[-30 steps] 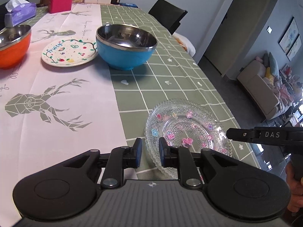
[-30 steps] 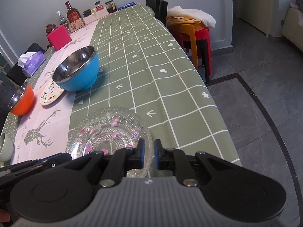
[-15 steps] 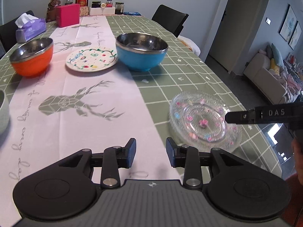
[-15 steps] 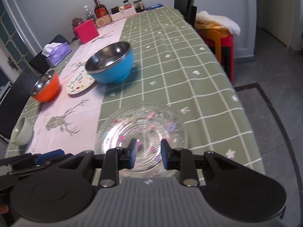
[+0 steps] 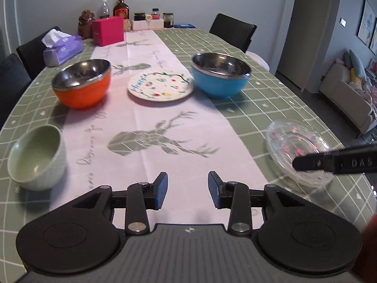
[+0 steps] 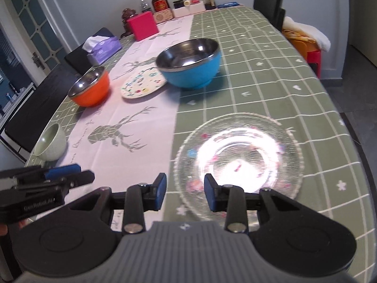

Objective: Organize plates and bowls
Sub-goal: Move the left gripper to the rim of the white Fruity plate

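From your left wrist view, your left gripper (image 5: pixel 187 189) has its jaws spread with nothing between them, and they have just been opening; only the pale runner of the table (image 5: pixel 278 87) shows in the gap. The glass plate (image 5: pixel 297 149) lies off at about 3 o'clock from these jaws, near the table's right edge, with your right gripper (image 5: pixel 306 162) reaching across its near rim. Ahead at 12 o'clock sits the painted plate (image 5: pixel 161 85), flanked by the orange bowl (image 5: pixel 82 87) at 10 o'clock and the blue bowl (image 5: pixel 220 77) at 1 o'clock, the blue one just beside the plate; the green bowl (image 5: pixel 36 155) rests at 9 o'clock, near this hand. From your right wrist view, your right gripper (image 6: pixel 184 192) also stands apart and empty, its jaws having just been opening, and the glass plate (image 6: pixel 238 162) lies right in front at 1 o'clock, its near rim partly hidden behind the right jaw but not pinched. Your left gripper (image 6: pixel 70 176) shows at 9 o'clock. By my reckoning your right hand is the nearer one to the glass plate, while the green bowl (image 6: pixel 50 145) falls to your left
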Tool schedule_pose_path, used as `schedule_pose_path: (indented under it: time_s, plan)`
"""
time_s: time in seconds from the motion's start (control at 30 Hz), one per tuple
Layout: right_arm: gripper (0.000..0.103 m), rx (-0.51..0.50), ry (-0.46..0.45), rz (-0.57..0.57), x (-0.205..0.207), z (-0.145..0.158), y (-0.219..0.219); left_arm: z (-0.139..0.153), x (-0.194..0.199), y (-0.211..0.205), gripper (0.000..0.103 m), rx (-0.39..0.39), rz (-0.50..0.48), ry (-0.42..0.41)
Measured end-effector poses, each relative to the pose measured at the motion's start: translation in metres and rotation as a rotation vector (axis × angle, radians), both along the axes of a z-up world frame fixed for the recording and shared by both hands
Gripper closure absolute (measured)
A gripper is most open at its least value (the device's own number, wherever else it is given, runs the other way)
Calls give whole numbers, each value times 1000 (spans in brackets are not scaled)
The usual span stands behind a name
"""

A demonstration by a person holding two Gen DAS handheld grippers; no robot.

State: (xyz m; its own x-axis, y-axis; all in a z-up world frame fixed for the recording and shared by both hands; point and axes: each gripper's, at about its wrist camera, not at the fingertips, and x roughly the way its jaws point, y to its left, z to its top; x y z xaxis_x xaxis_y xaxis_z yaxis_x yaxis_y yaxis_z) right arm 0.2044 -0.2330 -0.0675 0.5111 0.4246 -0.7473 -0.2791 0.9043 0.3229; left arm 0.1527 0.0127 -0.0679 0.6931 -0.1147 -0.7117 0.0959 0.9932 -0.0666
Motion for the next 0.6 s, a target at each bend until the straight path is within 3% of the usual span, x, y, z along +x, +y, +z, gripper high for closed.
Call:
schedule_pose_path:
  time_s: [0.23, 0.6]
  plan:
    - [68, 5, 30, 8, 20, -4, 40, -3, 26, 25, 56, 28, 43, -14]
    - [69, 47, 38, -40, 79, -3, 91, -8, 78, 68, 56, -159, 222, 17]
